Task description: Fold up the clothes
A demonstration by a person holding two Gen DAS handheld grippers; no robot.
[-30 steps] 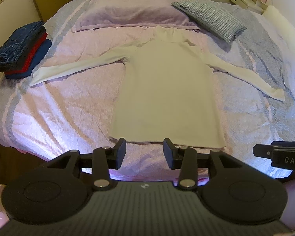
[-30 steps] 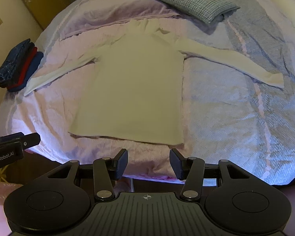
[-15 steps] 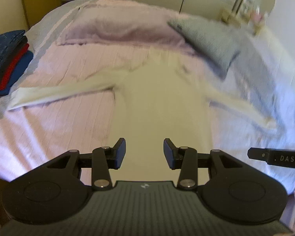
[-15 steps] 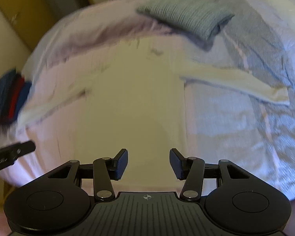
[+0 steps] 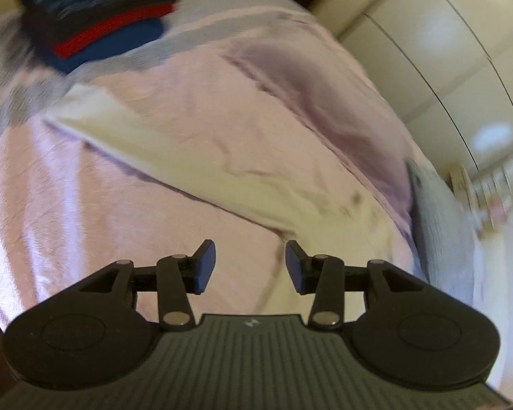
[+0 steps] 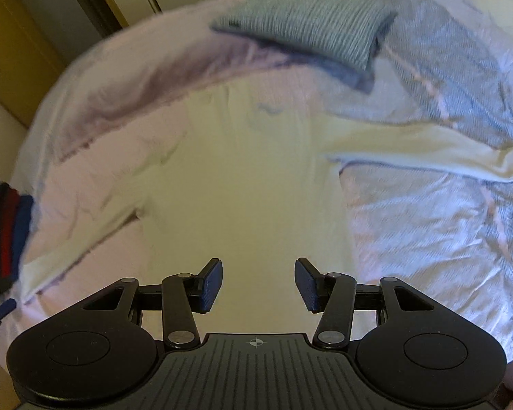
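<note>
- Cream, long-sleeved top (image 6: 253,184) lies flat on the bed (image 6: 427,239), body spread, both sleeves stretched out to the sides. All places below are given relative to this top.
- Bed cover under the top: pale lilac, wrinkled; to the top's right it turns to a blue-grey weave.
- Beyond the top's collar: a lilac pillow (image 6: 147,85), and a grey-blue checked pillow (image 6: 311,30) further right of that.
- Off the end of the top's left sleeve (image 5: 154,143): a stack of folded clothes (image 5: 99,17), dark blue, red and blue layers, at the bed edge. Blurred in the left wrist view; also seen at the far left of the right wrist view.
- Right sleeve (image 6: 427,150) lies across the blue-grey part of the cover, cuff well away from the body of the top.
- Left claw (image 5: 250,266): jaws stand apart, nothing between the pads. It hangs over the lilac cover just below the left sleeve, near the armpit; contact with the cloth not visible.
- Right claw (image 6: 258,285): jaws parted to a similar gap, nothing gripped. It hangs over the lower body of the top, pointing steeply down.
- Beyond the pillows: pale wardrobe doors (image 5: 444,51); a yellow-brown door (image 6: 10,54) past the clothes stack.
</note>
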